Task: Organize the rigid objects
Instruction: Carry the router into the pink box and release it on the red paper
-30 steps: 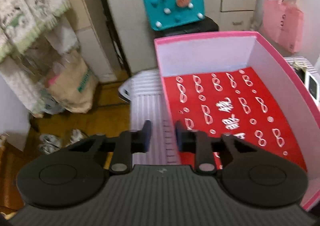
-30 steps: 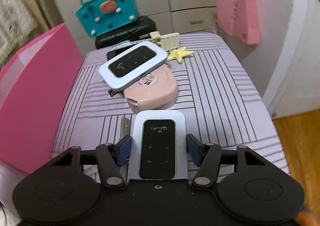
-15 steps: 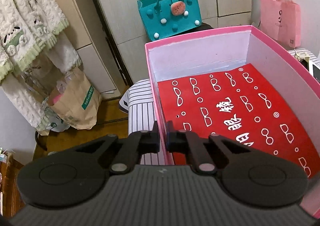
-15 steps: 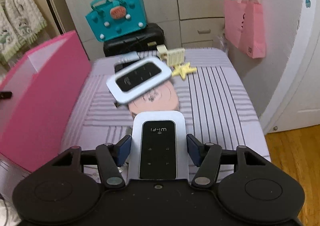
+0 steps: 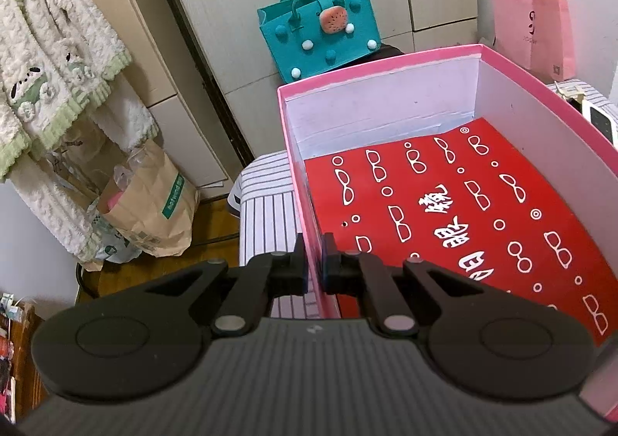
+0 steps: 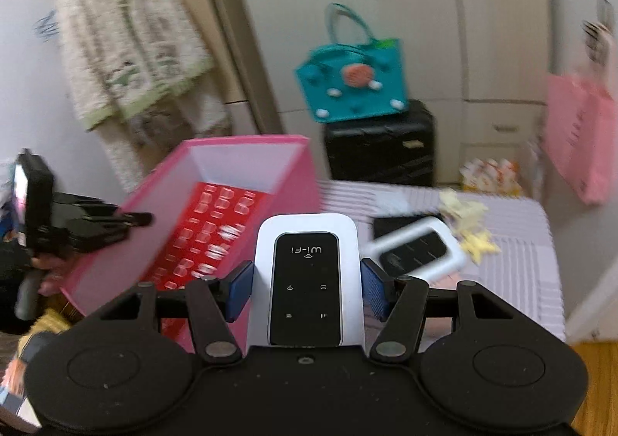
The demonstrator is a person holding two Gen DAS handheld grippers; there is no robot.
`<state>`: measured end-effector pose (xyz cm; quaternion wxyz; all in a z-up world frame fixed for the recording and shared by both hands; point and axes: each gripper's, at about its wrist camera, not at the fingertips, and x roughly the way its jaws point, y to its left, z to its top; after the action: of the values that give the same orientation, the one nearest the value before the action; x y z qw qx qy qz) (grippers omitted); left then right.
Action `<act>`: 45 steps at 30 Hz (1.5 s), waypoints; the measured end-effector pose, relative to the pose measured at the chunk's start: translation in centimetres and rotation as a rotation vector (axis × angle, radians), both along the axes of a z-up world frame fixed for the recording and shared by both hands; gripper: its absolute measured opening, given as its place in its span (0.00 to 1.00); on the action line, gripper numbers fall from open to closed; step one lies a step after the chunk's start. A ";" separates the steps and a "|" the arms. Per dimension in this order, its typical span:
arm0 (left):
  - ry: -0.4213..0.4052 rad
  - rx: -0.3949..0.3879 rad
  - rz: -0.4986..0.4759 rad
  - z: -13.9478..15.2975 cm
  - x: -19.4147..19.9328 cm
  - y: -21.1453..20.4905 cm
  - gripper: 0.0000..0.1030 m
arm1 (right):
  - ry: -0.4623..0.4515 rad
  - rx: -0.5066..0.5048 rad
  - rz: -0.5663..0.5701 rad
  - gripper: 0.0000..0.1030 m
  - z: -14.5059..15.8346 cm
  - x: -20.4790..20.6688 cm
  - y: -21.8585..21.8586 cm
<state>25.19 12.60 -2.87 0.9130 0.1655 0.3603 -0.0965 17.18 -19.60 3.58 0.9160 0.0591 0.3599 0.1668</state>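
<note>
Your left hand-held gripper [image 5: 313,266] is clamped on the box [image 5: 305,181] side wall; your right hand-held gripper [image 6: 307,285] grips the router [image 6: 307,281] above the box's near edge. Box interior is open, red-lined. Second router [image 6: 415,252] on the surface is motion-blurred.

My tongs work over a bed with a striped lilac cover [image 6: 517,254]. On it, ahead and to the left of my right tongs, sits the pink box [image 6: 286,165], its near wall level with my left tongs. Ahead and to the right of my right tongs lie a white Wi-Fi router [image 6: 415,252], a black flat thing [image 6: 390,225] under it, and a yellow star [image 6: 479,242] beyond.
</note>
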 end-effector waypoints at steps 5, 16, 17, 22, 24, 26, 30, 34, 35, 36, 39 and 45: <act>0.024 0.013 0.029 0.2 -0.6 -0.7 0.06 | 0.015 0.003 0.151 0.63 1.5 2.3 3.5; 0.151 -0.139 0.167 -0.2 0.4 0.6 0.06 | 0.239 -0.036 0.296 0.63 -1.1 12.9 13.3; 0.147 -0.143 0.170 -0.2 0.3 0.8 0.06 | 0.270 -0.040 0.292 0.63 -1.8 13.9 14.0; 0.153 -0.105 0.174 -0.5 0.1 -0.1 0.06 | 0.346 -0.084 0.275 0.63 -4.6 17.2 16.5; 0.150 -0.089 0.170 -0.5 0.2 -0.4 0.06 | 0.359 -0.114 0.283 0.63 -5.4 18.0 17.7; 0.147 -0.079 0.168 -0.5 0.1 -0.6 0.06 | 0.372 -0.126 0.282 0.63 -6.1 18.8 18.4; 0.146 -0.074 0.167 -0.4 0.1 -0.6 0.06 | 0.399 -0.135 0.276 0.63 -7.6 20.2 19.0; 0.147 -0.069 0.165 -0.4 0.2 -0.6 0.06 | 0.399 -0.090 0.258 0.64 -7.2 20.6 18.2; 0.147 -0.067 0.163 -0.4 0.2 -0.7 0.06 | 0.395 -0.073 0.257 0.65 -6.6 20.3 17.7; 0.148 -0.066 0.163 -0.4 0.2 -0.8 0.06 | 0.390 -0.056 0.260 0.67 -6.1 20.3 17.5; 0.147 -0.061 0.158 -0.4 0.2 -0.8 0.06 | 0.342 0.008 0.285 0.69 -3.3 18.5 15.3; 0.147 -0.058 0.155 -0.4 0.2 -0.8 0.06 | 0.174 0.032 0.325 0.71 2.0 12.4 8.9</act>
<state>25.35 11.79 -3.26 0.8933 0.1031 0.4349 -0.0479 29.61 -10.75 5.61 0.8413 0.0290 0.4401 0.3124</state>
